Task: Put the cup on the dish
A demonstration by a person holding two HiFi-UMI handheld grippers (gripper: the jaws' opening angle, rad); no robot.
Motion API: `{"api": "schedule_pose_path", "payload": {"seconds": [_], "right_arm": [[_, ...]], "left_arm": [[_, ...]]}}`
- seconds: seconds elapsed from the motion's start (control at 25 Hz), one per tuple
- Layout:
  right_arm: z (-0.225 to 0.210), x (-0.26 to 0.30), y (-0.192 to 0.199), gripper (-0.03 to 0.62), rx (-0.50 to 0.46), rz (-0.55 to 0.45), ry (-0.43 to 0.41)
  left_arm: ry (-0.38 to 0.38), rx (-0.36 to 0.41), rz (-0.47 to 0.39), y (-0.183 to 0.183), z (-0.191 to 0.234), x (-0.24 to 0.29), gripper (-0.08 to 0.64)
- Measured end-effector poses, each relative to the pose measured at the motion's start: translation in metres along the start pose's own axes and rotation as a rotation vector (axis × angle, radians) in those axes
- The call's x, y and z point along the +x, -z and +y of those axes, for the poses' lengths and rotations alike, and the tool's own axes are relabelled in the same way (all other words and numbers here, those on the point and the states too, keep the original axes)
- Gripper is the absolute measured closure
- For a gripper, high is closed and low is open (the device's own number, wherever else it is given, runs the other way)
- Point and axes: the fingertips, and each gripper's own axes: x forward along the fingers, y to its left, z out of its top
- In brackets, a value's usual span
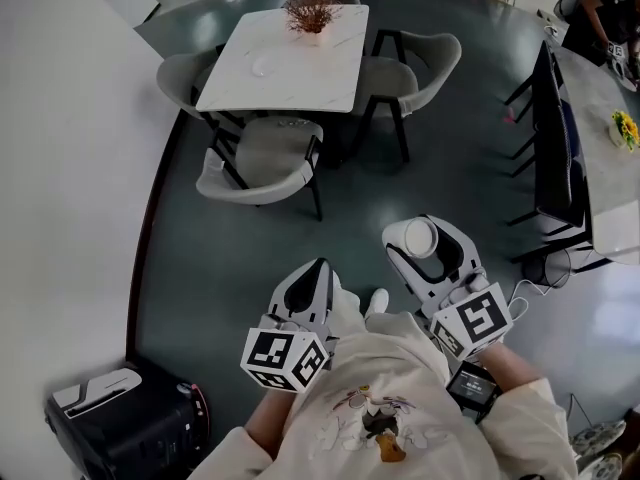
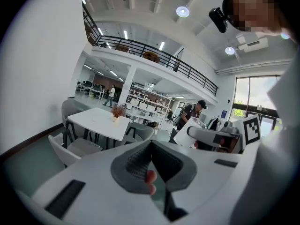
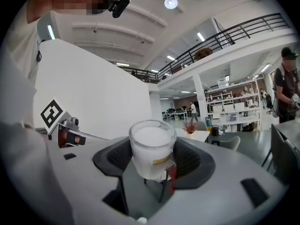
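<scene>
My right gripper (image 1: 425,230) is shut on a white frosted cup (image 1: 421,238), held upright in front of the person's chest. In the right gripper view the cup (image 3: 151,146) stands between the dark pads (image 3: 194,161). My left gripper (image 1: 318,265) hangs beside it, shut with nothing in it; in the left gripper view its pads (image 2: 136,163) meet at a point. The dish (image 1: 262,66), small and pale, lies on the white square table (image 1: 300,78) far ahead across the floor. A reddish plant (image 1: 312,13) stands at that table's far edge.
Grey chairs (image 1: 255,163) (image 1: 425,63) ring the table. A black case (image 1: 125,418) sits on the floor at lower left, next to the white wall (image 1: 70,168). At right are a dark screen (image 1: 550,138), a second table (image 1: 605,148) and a person (image 1: 600,8).
</scene>
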Motion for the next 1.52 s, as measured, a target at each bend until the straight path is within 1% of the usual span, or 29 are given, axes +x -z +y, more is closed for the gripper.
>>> {"api": "schedule_pose_path", "payload": {"seconds": [0.12, 0.28, 0.48, 0.6, 0.76, 0.96, 1.16, 1.32, 1.52], "right_arm": [[-0.005, -0.009, 0.0, 0.324, -0.013, 0.001, -0.003], [-0.012, -0.007, 0.0, 0.324, -0.008, -0.007, -0.005], [-0.014, 0.002, 0.001, 0.324, 0.023, -0.006, -0.03], [-0.017, 0.013, 0.002, 0.324, 0.019, 0.002, -0.032], [-0.026, 0.034, 0.002, 0.324, 0.004, 0.014, -0.018], [-0.035, 0.065, 0.002, 0.324, -0.01, 0.032, -0.018], [-0.039, 0.107, -0.002, 0.324, -0.018, 0.045, -0.02], [-0.045, 0.144, -0.009, 0.324, -0.032, 0.061, -0.028], [-0.053, 0.19, -0.024, 0.324, -0.042, 0.068, -0.024]], "left_arm": [[-0.011, 0.021, 0.001, -0.001, -0.004, -0.003, 0.557], [-0.017, -0.01, -0.005, -0.002, 0.0, 0.004, 0.557], [-0.005, -0.011, 0.003, -0.004, 0.003, 0.013, 0.557], [-0.001, -0.027, 0.01, -0.006, 0.011, 0.021, 0.557], [-0.011, -0.058, 0.023, -0.007, 0.035, 0.038, 0.557], [-0.004, -0.049, 0.01, -0.026, 0.055, 0.058, 0.557], [0.008, -0.081, 0.014, -0.041, 0.088, 0.083, 0.557], [-0.001, -0.074, 0.003, -0.066, 0.115, 0.105, 0.557], [0.007, -0.069, -0.005, -0.097, 0.147, 0.13, 0.557]]}}
